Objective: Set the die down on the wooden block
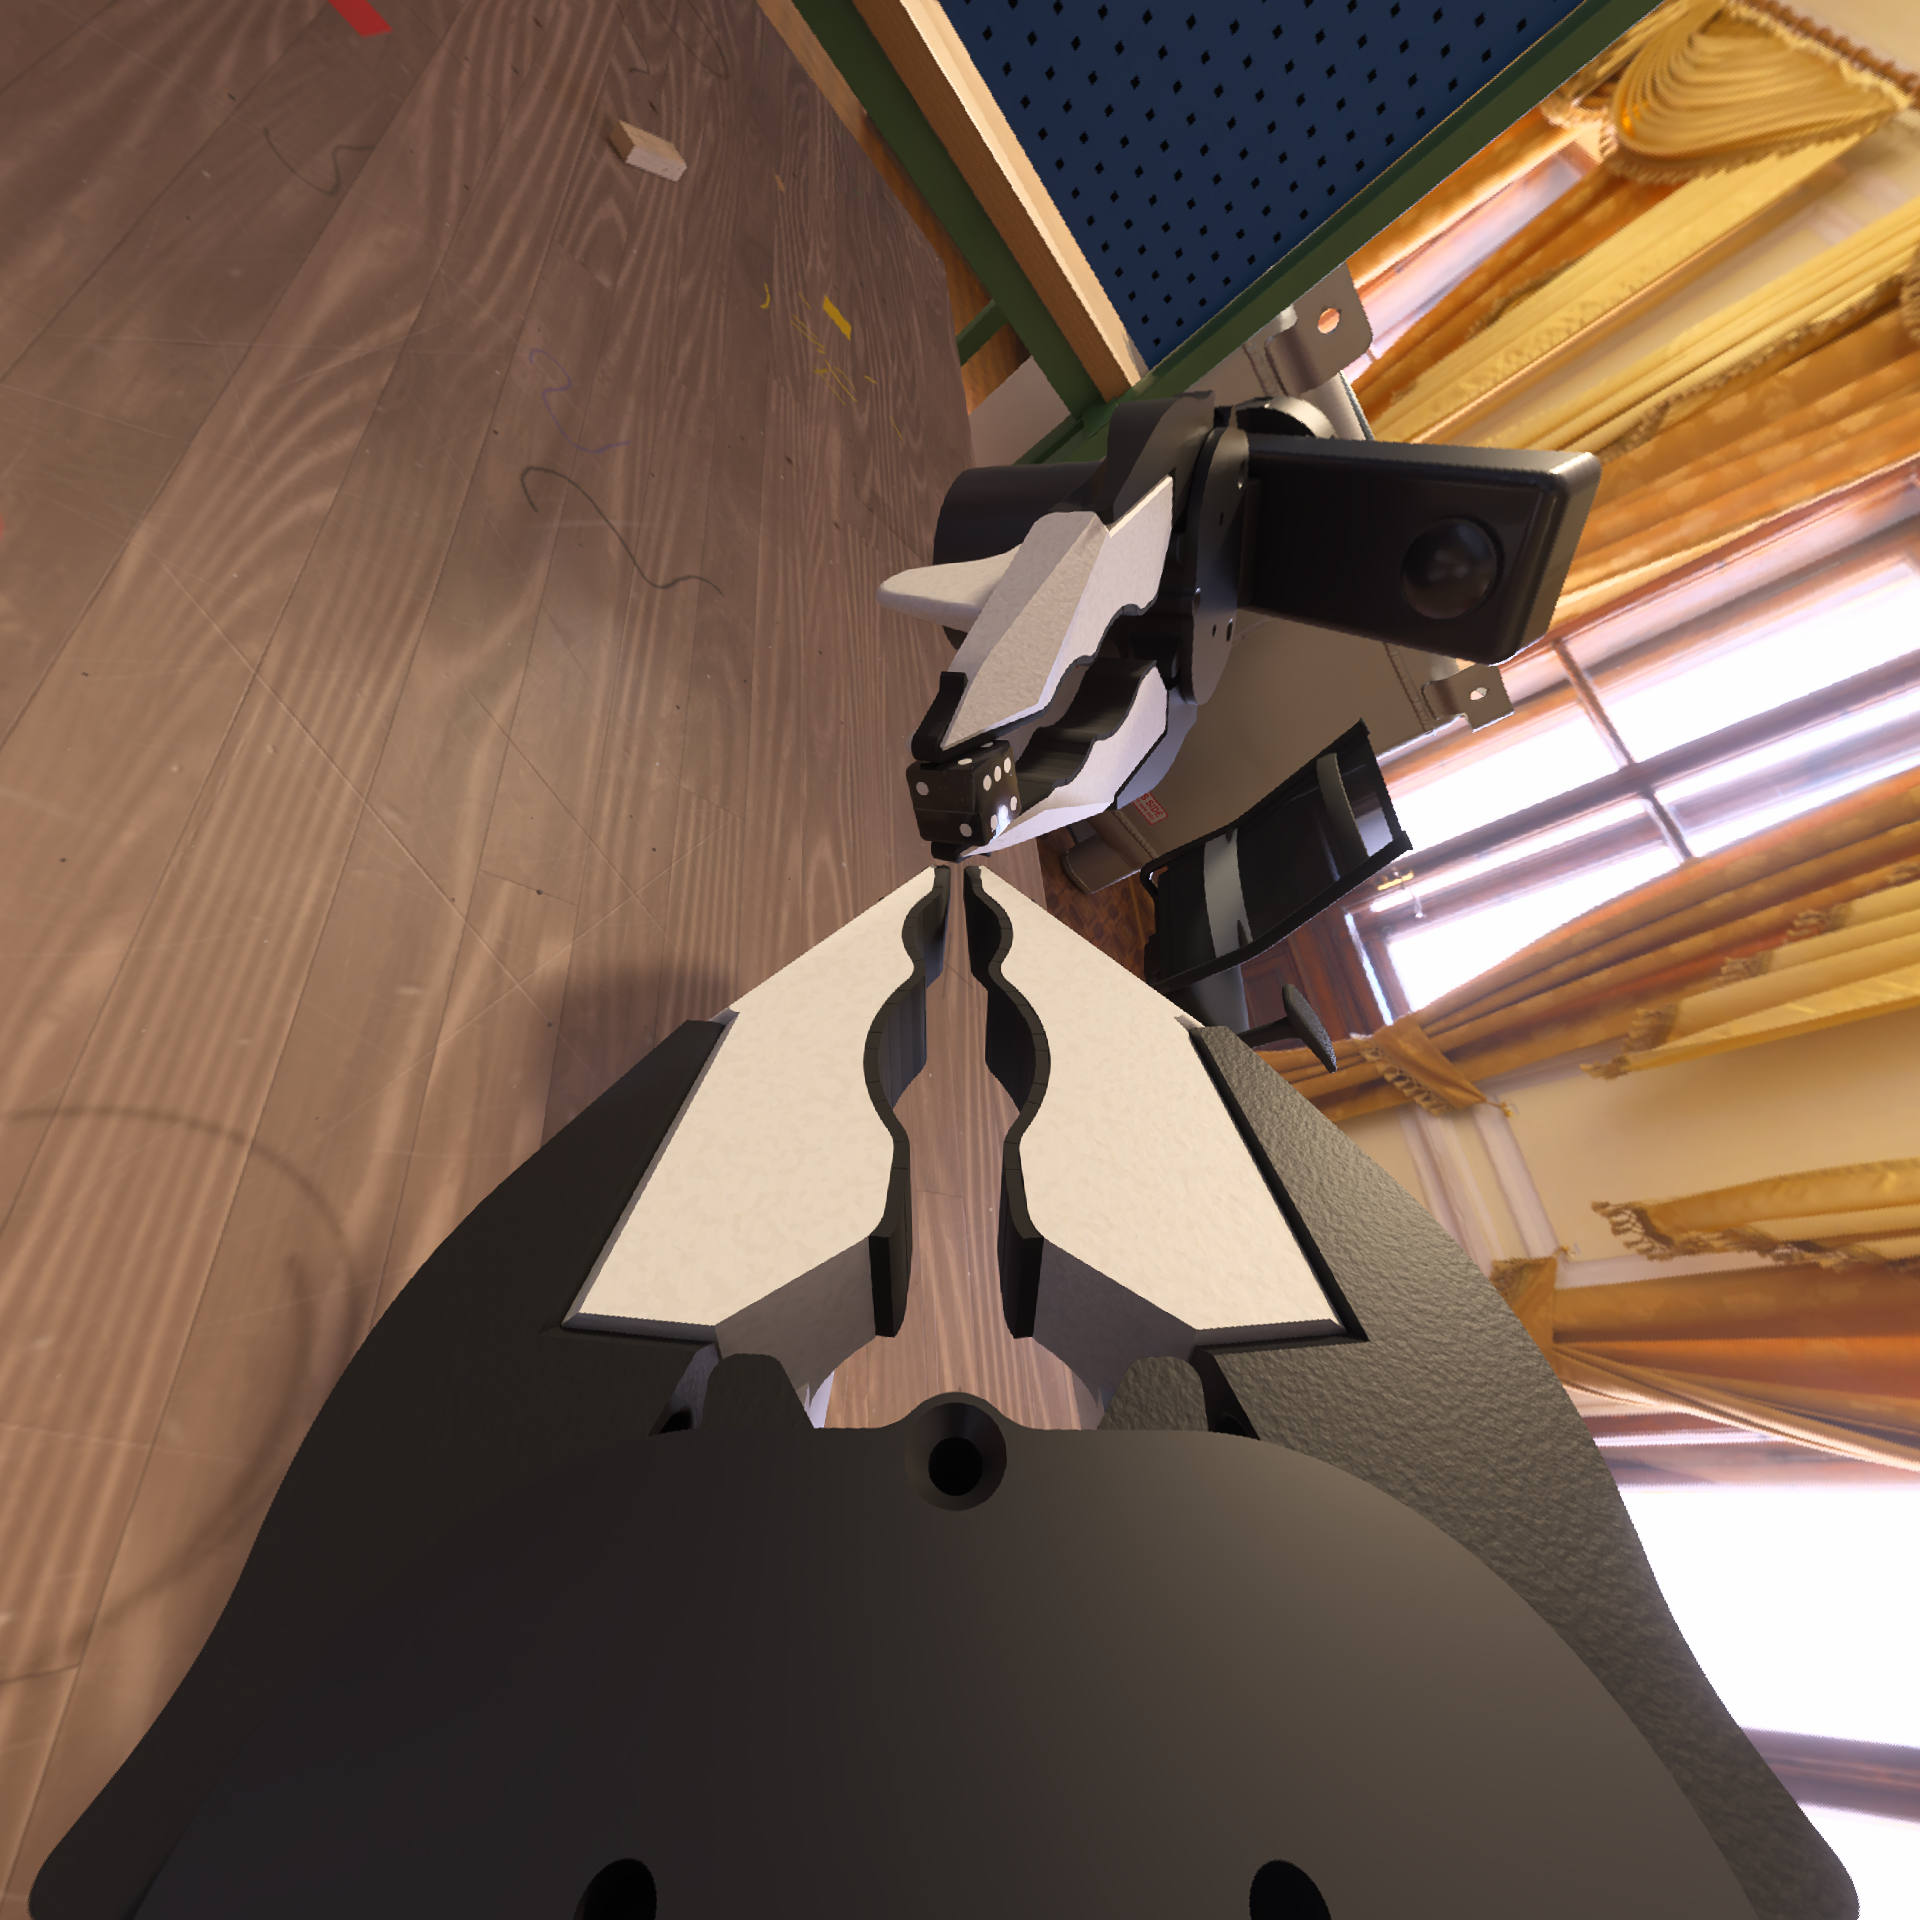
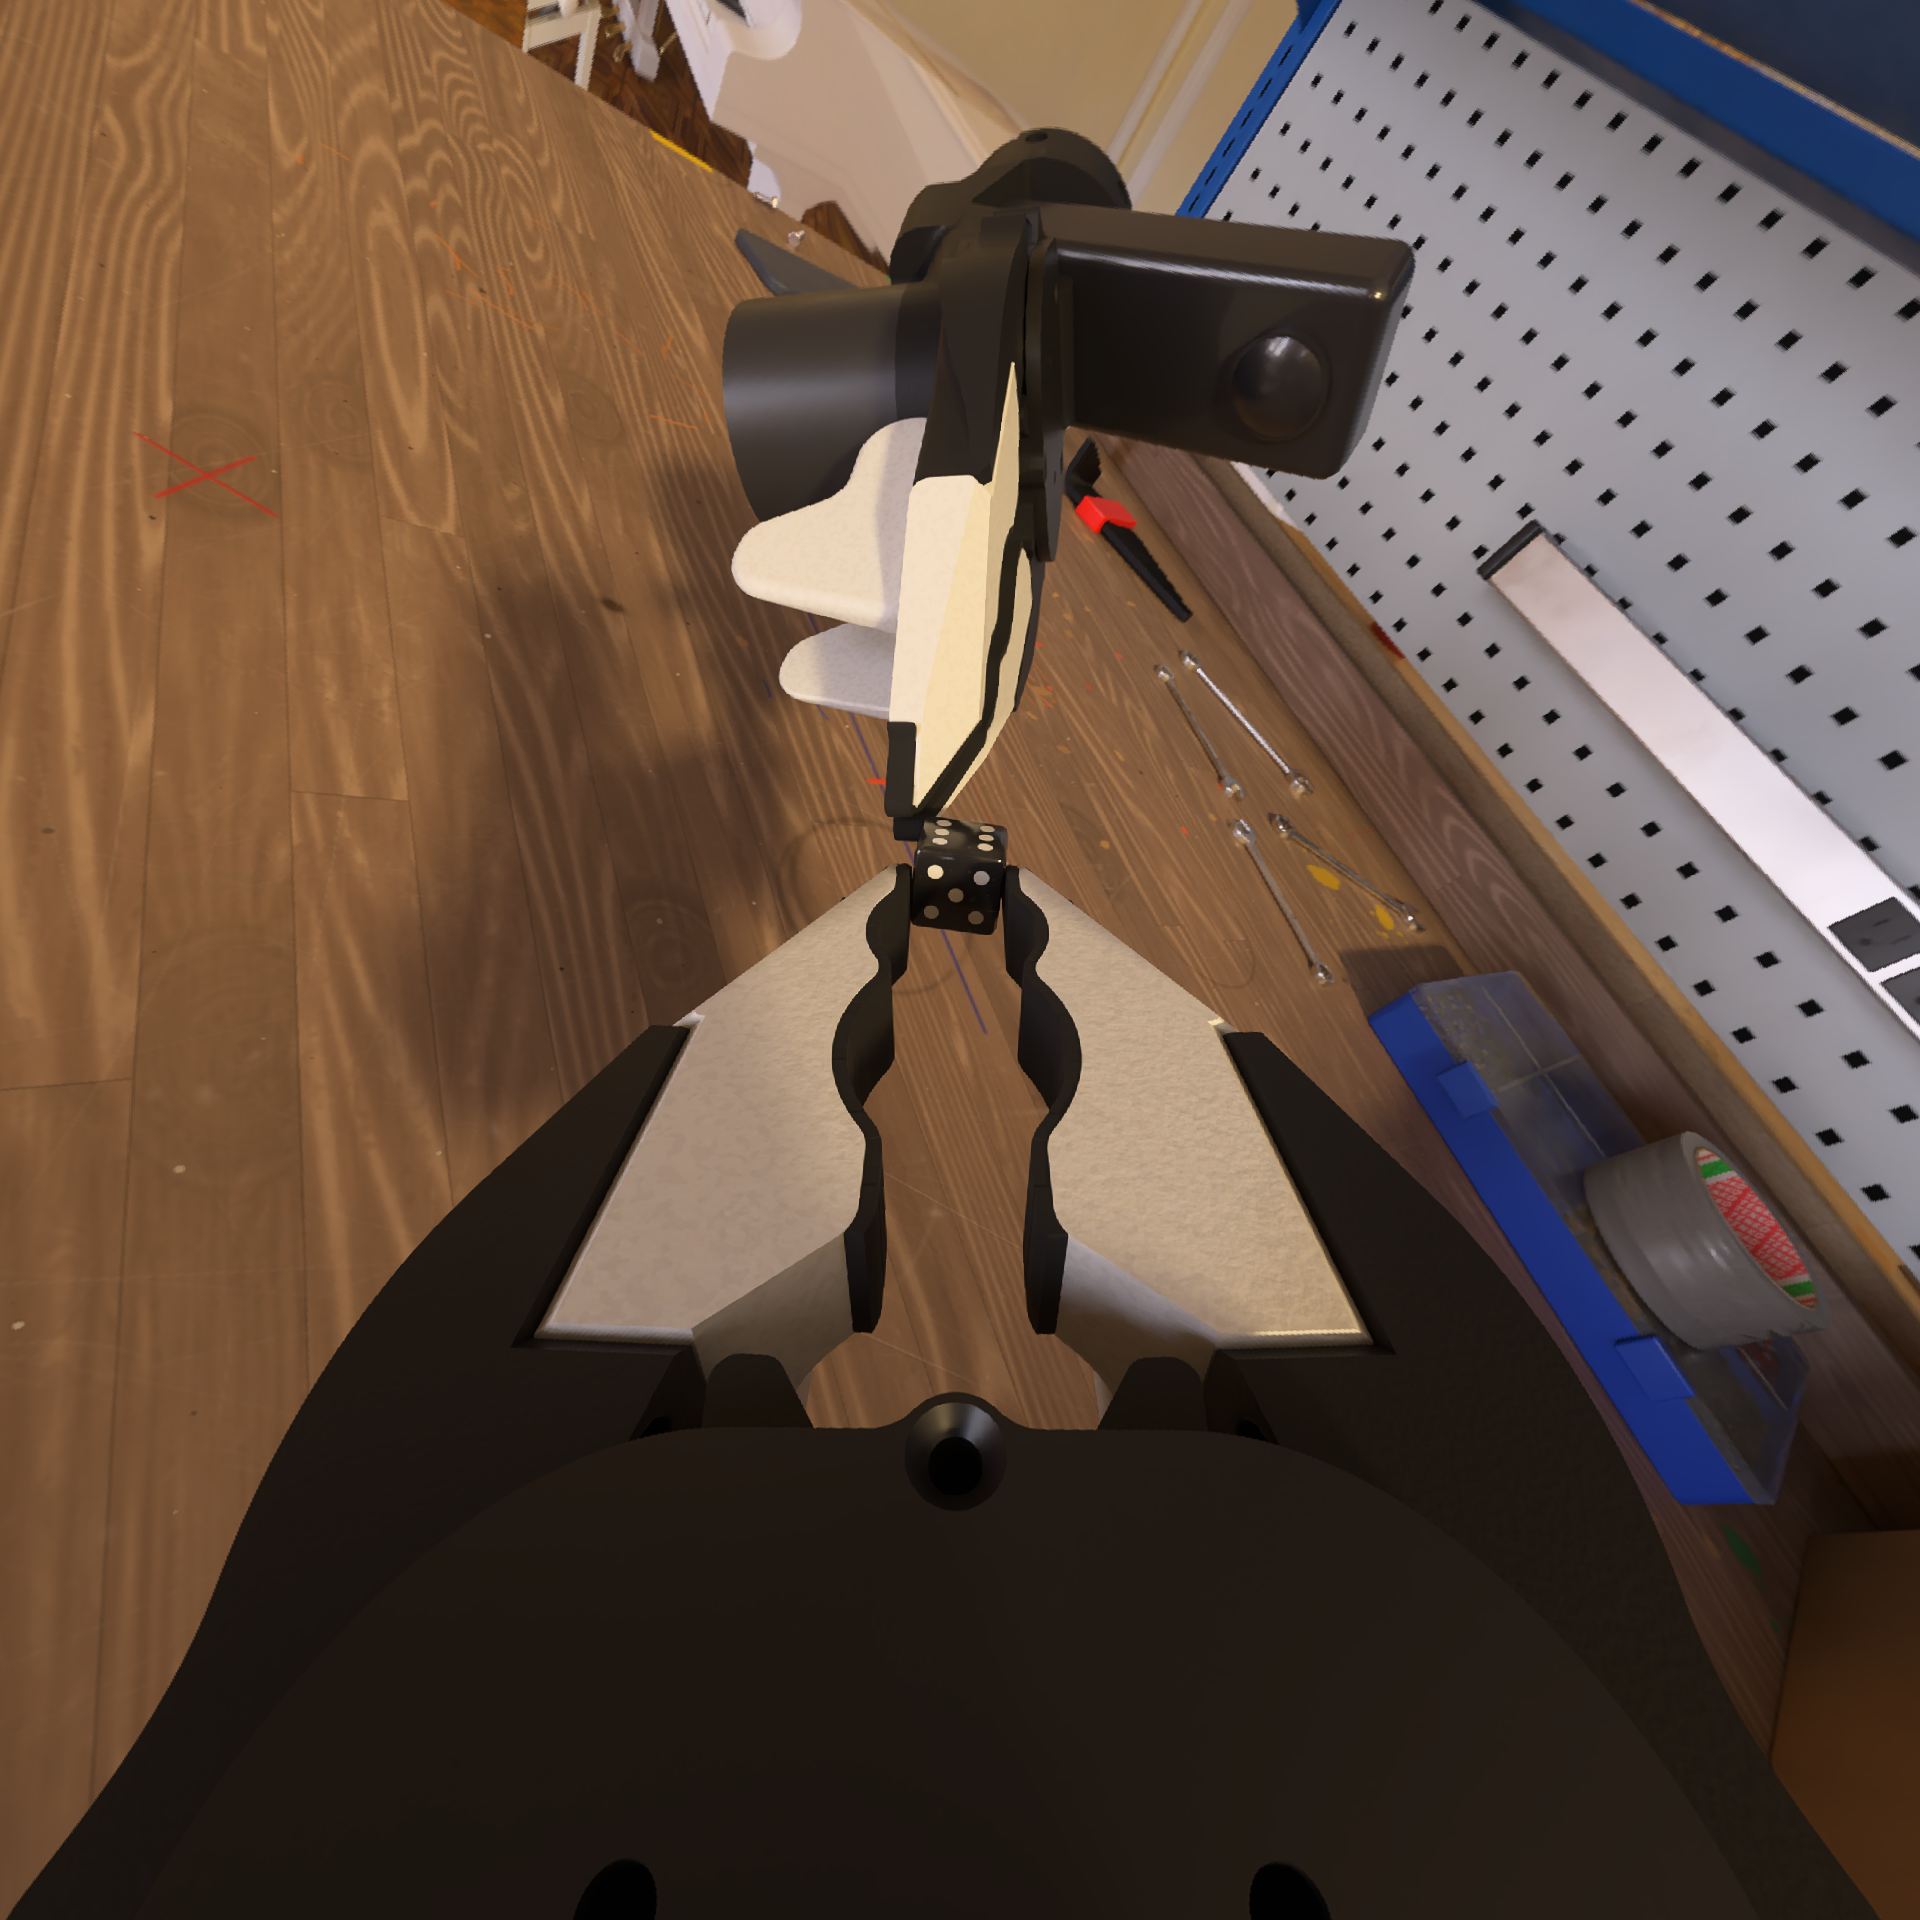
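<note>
A black die with white pips point(image 2: 956, 891) is clamped between the fingertips of my right gripper point(image 2: 958, 878), held in the air above the wooden table point(image 2: 312, 727). My left gripper point(image 1: 956, 871) has its fingers shut together and empty. Its tips sit right at a corner of the die point(image 1: 961, 795); in the right wrist view the left gripper point(image 2: 912, 823) comes in from above the die. The wooden block point(image 1: 649, 151), small and pale, lies far off on the table in the left wrist view, clear of both grippers.
A pegboard point(image 2: 1558, 468) runs along the table's back edge. Near it lie several wrenches point(image 2: 1268, 883), a red and black tool point(image 2: 1127, 545) and a blue parts box point(image 2: 1507, 1174) with a grey tape roll point(image 2: 1704, 1247) on it.
</note>
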`<action>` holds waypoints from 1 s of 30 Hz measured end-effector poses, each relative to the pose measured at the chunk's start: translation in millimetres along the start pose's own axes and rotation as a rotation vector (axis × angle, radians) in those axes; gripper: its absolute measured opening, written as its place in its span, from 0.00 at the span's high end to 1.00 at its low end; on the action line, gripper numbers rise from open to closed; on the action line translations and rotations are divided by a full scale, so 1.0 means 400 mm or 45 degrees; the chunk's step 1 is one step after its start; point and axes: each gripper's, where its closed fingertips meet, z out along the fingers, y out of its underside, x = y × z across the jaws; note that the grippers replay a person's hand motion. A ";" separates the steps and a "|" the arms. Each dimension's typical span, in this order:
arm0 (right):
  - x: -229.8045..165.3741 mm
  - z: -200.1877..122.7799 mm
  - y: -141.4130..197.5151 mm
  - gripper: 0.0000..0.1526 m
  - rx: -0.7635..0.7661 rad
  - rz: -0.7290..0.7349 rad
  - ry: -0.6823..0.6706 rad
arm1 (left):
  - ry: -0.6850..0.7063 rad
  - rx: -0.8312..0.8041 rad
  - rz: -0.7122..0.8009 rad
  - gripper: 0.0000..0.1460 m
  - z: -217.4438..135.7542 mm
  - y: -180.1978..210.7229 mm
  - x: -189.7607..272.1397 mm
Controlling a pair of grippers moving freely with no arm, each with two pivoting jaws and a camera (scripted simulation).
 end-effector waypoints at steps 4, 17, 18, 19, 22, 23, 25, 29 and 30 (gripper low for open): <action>0.023 -0.022 0.001 0.89 0.030 0.001 0.093 | -0.020 0.054 0.036 0.97 0.005 -0.021 -0.004; 0.406 -0.782 -0.022 0.89 -0.271 -0.275 1.545 | -0.305 0.274 0.158 0.63 -0.050 -0.015 -0.042; 0.407 -0.819 -0.019 0.89 -0.280 -0.256 1.583 | -0.304 0.288 0.158 0.64 -0.051 -0.018 -0.041; 0.406 -0.851 -0.016 0.89 -0.284 -0.243 1.617 | -0.311 0.296 0.160 0.64 -0.054 -0.021 -0.040; 0.396 -0.913 0.000 0.89 -0.297 -0.235 1.680 | -0.353 0.271 0.179 0.64 -0.061 -0.027 -0.035; 0.394 -0.926 0.008 0.89 -0.311 -0.232 1.688 | -0.372 0.260 0.188 0.64 -0.063 -0.030 -0.032; 0.391 -0.943 0.027 0.89 -0.340 -0.229 1.689 | -0.406 0.251 0.206 0.63 -0.069 -0.037 -0.024; 0.404 -0.940 0.103 0.89 -0.461 -0.176 1.576 | -0.465 0.256 0.232 0.64 -0.084 -0.051 -0.032; 0.418 -0.933 0.144 0.89 -0.513 -0.143 1.510 | -0.489 0.256 0.214 0.64 -0.087 -0.052 -0.045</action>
